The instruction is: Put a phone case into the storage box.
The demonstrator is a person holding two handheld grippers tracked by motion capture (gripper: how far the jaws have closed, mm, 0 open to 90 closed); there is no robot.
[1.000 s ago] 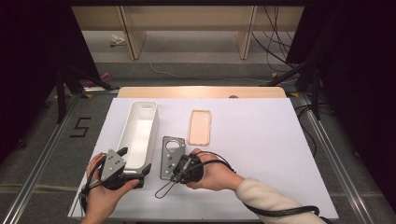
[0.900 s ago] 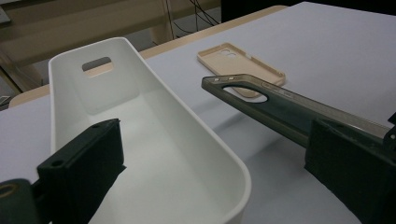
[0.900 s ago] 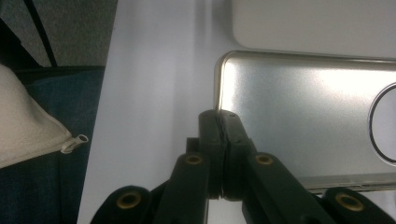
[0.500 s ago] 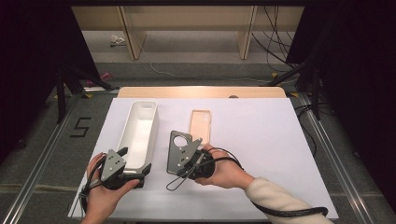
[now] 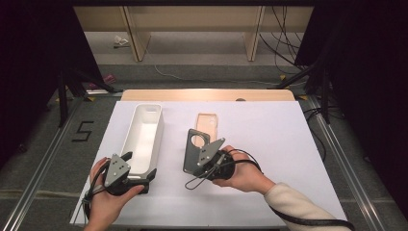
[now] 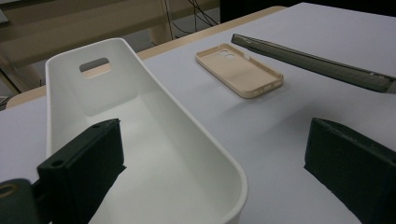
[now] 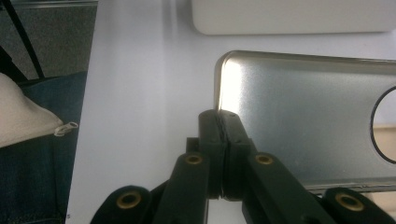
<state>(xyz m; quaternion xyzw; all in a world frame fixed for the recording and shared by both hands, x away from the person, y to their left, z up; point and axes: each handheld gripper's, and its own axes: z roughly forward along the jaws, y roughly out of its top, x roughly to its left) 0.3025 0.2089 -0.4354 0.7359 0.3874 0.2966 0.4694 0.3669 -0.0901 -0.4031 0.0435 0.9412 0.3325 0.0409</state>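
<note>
My right claw (image 5: 208, 155) pinches the grey phone case (image 5: 194, 150) tight. I should carry it slowly over the white bin (image 5: 143, 139), which my open left claw (image 5: 139, 166) straddles.

left hand-held gripper (image 5: 139, 168) open, right hand-held gripper (image 5: 198, 161) clamped

I'm working in a lab recording bay: black curtains (image 5: 29, 72) flank my white desk (image 5: 269, 144), loose cables (image 5: 279, 43) trail across the floor (image 5: 202, 72), metal rails (image 5: 43, 159) alongside.
</note>
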